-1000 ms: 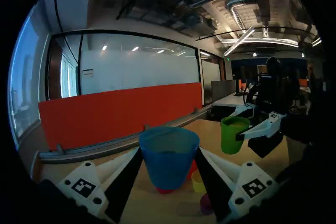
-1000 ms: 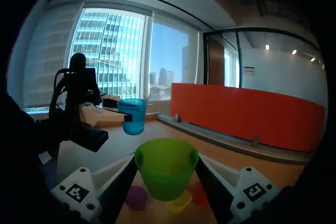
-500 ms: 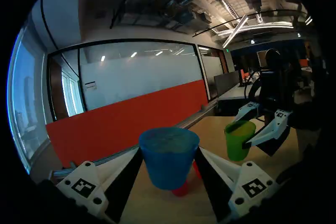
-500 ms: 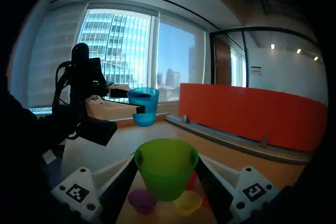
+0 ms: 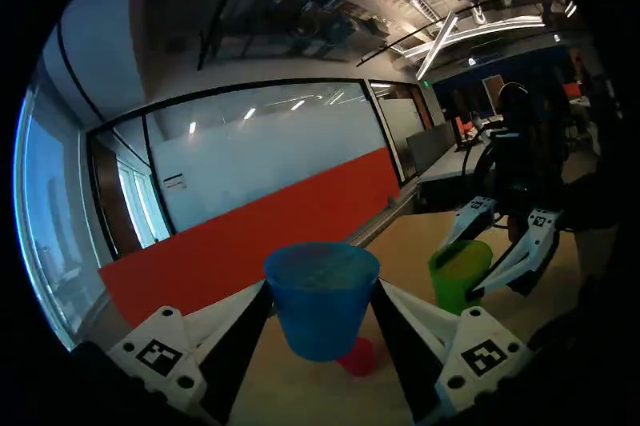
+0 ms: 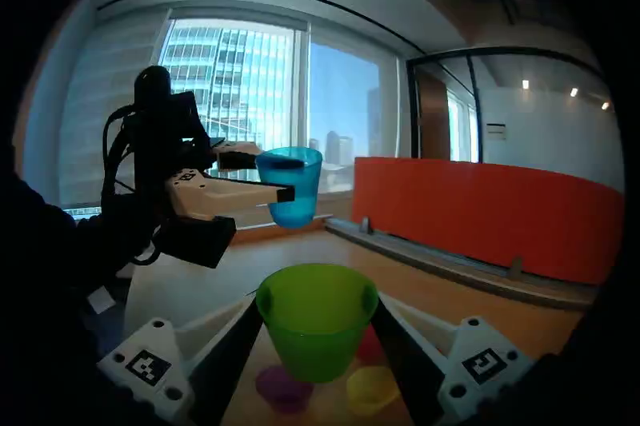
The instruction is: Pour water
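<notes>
Left tool (image 5: 322, 292) pinches blue cup (image 5: 320, 326) between both fingers, lifted above desk (image 5: 304, 394). Right tool (image 6: 317, 302) pinches green cup (image 6: 317, 342) the same way, rim up. Under them on desk: purple cup (image 6: 280, 386), yellow cup (image 6: 370, 388), red cup (image 5: 358, 356). The two held cups are near each other, not touching. Orange wall panel (image 5: 264, 234) far behind.

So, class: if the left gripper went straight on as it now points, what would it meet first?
It, with the blue cup, would probably reach the orange panel beyond the table; depth is unclear. The green cup lies right of that line.
</notes>
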